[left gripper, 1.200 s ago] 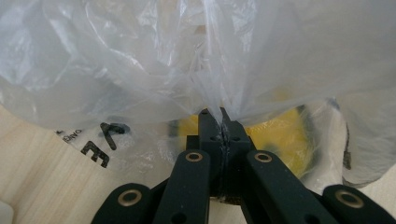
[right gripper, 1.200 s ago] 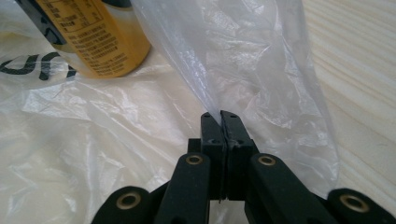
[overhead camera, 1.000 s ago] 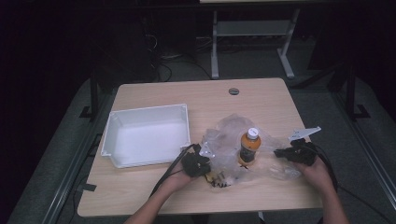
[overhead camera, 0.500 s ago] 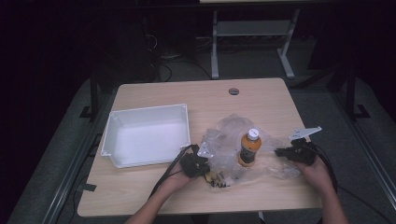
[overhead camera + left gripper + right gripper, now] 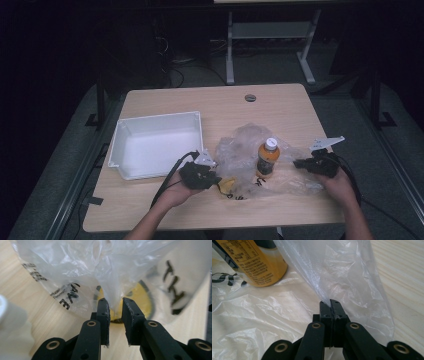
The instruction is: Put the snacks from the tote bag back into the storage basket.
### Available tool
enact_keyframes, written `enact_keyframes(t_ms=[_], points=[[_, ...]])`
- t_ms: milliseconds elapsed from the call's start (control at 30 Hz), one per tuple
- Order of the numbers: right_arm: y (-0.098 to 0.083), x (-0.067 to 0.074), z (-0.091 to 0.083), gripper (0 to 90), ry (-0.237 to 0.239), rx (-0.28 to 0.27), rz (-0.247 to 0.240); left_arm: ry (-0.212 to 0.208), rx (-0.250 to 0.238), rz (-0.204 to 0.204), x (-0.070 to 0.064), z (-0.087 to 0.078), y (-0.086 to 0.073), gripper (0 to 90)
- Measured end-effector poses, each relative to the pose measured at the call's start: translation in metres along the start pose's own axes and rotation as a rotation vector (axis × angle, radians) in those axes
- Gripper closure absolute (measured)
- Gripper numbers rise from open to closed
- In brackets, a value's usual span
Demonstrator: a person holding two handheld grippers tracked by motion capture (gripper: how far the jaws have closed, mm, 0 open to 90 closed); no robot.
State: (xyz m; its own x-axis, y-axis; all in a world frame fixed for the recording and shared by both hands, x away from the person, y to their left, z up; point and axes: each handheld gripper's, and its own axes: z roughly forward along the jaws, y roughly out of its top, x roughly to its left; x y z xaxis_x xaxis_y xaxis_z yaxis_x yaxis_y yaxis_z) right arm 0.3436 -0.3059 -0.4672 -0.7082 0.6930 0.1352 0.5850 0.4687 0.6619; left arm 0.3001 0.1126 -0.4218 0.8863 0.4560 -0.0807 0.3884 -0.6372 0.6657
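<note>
flanking bag: bottle, white bin

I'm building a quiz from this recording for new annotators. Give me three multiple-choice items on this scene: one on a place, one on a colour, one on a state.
1. Where does the bottle stand?
A. in the white tray
B. on the clear plastic bag
C. on the bare floor

2. What colour is the tray?
A. white
B. red
C. green

3. How is the right tool set?
A. wide open over the bottle
B. shut on the tray's rim
C. shut on a fold of the bag

Answers:
1. B, since the high view shows the bottle upright on the plastic bag, with the tray apart to the side.
2. A, its walls and floor show white in the high view.
3. C, in the right gripper view the jaws meet with clear film pinched between them.
</note>
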Motion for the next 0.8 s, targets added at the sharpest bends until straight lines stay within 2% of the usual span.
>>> enact_keyframes(t_ms=[33,200,300,467,533,667,800], points=[[0.0,0.0,0.001,89.0,0.002,-0.001,-0.001,0.008,-0.002,0.011,0.0,-0.005,0.0,74.7],[0.001,0.001,0.002,88.9,0.0,0.002,-0.009,0.005,-0.021,0.015,-0.002,-0.023,0.005,71.3],[0.001,0.001,0.002,88.9,0.0,0.004,-0.008,0.001,-0.042,0.026,-0.006,-0.034,0.014,70.5],[0.001,0.001,0.002,88.7,0.002,0.003,-0.019,-0.011,-0.066,0.072,-0.016,-0.046,0.035,69.5],[0.001,0.001,0.003,88.7,0.002,0.006,-0.017,-0.012,-0.078,0.092,-0.019,-0.048,0.044,69.1],[0.001,0.001,0.004,88.6,0.004,0.004,-0.021,-0.038,-0.114,0.101,-0.026,-0.049,0.062,68.4],[0.002,0.002,0.004,88.4,0.005,0.004,-0.016,-0.079,-0.129,0.124,-0.035,-0.041,0.075,64.4]])
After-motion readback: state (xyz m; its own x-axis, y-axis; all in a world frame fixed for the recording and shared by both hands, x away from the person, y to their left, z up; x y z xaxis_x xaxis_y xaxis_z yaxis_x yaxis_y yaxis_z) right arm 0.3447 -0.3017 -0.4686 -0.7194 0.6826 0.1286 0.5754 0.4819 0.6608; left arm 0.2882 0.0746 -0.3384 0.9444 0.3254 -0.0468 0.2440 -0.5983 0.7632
